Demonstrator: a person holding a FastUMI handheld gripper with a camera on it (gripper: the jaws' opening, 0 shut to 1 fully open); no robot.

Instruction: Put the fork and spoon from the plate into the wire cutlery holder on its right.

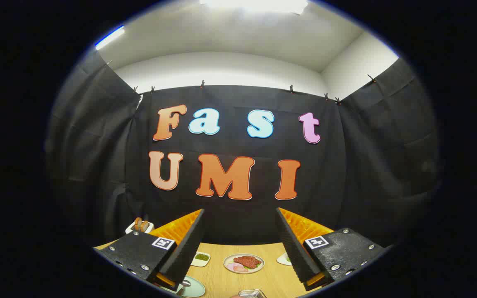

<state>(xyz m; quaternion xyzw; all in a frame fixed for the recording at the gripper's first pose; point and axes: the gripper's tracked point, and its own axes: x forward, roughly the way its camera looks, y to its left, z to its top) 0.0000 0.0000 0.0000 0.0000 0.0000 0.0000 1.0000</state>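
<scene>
Using the round plate of meat (244, 263) in the middle of the wooden table (218, 281) as the reference point for everything, working left to right.

Way off to its left, back near the black cloth wall, there's a small white dish (139, 227) with something brownish and rolled on it, poking out beside the left finger. Closer in, just left of the meat plate, sits a little rectangular dish of green stuff (201, 258), half hidden by that same finger. Nearer the camera and left of the meat plate is the pale greenish plate (194, 287), and you can see the bowl of the spoon (184, 284) lying on it right under the left finger. Can't make out the fork from here, that part is covered.

The meat plate itself has a reddish-brown slab with some pink and green bits beside it, and it lies beyond the fingers, in the gap between them.

The gripper (240, 240) is held high and spread wide apart, nothing between the fingers at all.

Nearer than the meat plate and a touch to its right, the top rim of the wire cutlery holder (252, 293) peeks in. Right of the meat plate, another white dish (284, 259) is mostly behind the right finger.
</scene>
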